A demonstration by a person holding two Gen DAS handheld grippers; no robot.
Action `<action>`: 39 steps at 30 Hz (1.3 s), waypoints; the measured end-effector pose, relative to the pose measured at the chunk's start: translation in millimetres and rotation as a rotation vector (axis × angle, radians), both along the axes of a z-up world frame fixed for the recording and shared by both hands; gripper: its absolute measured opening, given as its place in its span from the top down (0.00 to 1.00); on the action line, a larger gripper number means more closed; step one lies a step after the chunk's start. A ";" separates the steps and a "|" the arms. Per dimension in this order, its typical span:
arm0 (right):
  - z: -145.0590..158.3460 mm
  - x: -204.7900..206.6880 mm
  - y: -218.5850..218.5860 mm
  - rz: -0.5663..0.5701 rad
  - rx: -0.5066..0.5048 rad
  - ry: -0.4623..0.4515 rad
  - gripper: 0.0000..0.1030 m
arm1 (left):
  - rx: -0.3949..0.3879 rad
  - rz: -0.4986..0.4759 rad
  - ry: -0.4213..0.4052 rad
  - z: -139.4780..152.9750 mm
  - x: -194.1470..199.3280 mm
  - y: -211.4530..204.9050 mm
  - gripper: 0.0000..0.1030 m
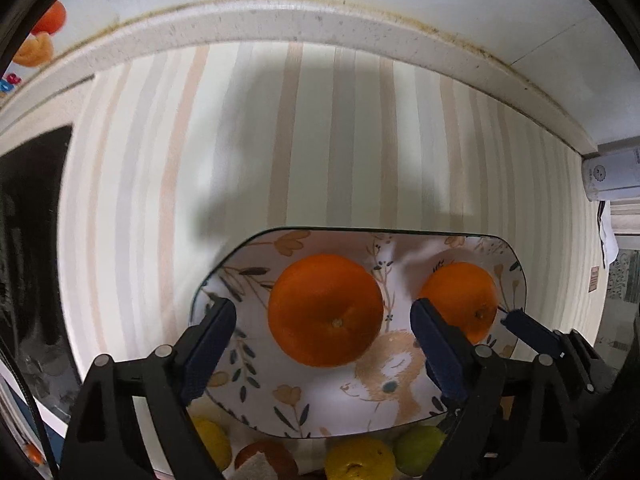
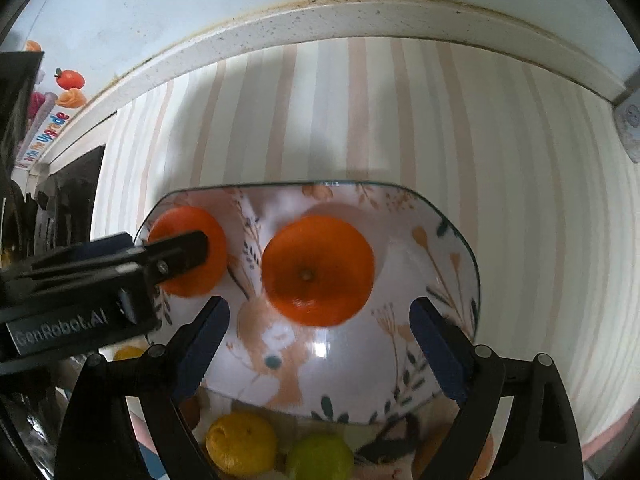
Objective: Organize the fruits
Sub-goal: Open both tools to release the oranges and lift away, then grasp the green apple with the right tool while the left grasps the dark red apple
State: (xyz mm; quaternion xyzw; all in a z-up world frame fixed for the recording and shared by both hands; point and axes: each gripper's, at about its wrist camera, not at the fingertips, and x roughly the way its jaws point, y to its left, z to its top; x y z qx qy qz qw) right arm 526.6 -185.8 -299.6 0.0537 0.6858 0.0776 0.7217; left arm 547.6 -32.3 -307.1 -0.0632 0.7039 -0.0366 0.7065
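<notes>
A: Two oranges lie on the rabbit-print plate [image 1: 400, 408]; its long axis runs left to right. Where do their stem dimples face?

B: The left orange [image 1: 325, 310] and right orange [image 1: 460, 298] both point dimples at the camera.

A: And the claws?

B: The left gripper [image 1: 324, 332] and right gripper [image 2: 320, 328] hang spread wide above, holding nothing.

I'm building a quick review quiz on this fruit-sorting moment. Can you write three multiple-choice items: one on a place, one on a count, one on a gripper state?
1. Where are the oranges?
A. in a basket
B. on the patterned plate
C. on the bare cloth

2. How many oranges are on the plate?
A. one
B. two
C. four

3. The left gripper is:
A. shut on an orange
B. open
C. out of view

Answers:
1 B, both rest on the patterned plate.
2 B, one orange and another.
3 B, the left gripper has its jaws wide apart.
</notes>
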 end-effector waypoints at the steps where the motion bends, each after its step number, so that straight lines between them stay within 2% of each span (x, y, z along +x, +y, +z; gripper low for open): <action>1: 2.4 -3.8 -0.3 0.002 -0.015 -0.001 0.09 | 0.010 -0.001 -0.005 2.7 -3.0 0.9 0.13; 9: 24.6 -44.0 -8.6 -0.006 -0.060 -0.011 0.09 | 0.113 -0.008 -0.085 36.9 -48.3 9.8 0.13; 15: 49.7 -78.4 -13.2 -0.006 -0.086 -0.056 0.09 | 0.141 -0.001 -0.153 72.9 -96.9 16.3 0.13; 20: 80.5 -110.5 -13.4 -0.008 -0.095 -0.115 0.09 | 0.136 0.018 -0.205 89.6 -123.4 14.2 0.13; 27: 127.3 -147.7 -12.9 -0.014 -0.098 -0.211 0.09 | 0.150 0.025 -0.322 131.7 -169.1 17.5 0.13; 34: 174.3 -182.1 -12.0 -0.028 -0.087 -0.304 0.09 | 0.136 0.015 -0.399 165.7 -202.6 19.4 0.13; 39: 190.1 -201.6 -12.1 -0.042 -0.053 -0.325 0.09 | 0.107 0.023 -0.432 182.3 -220.9 22.1 0.13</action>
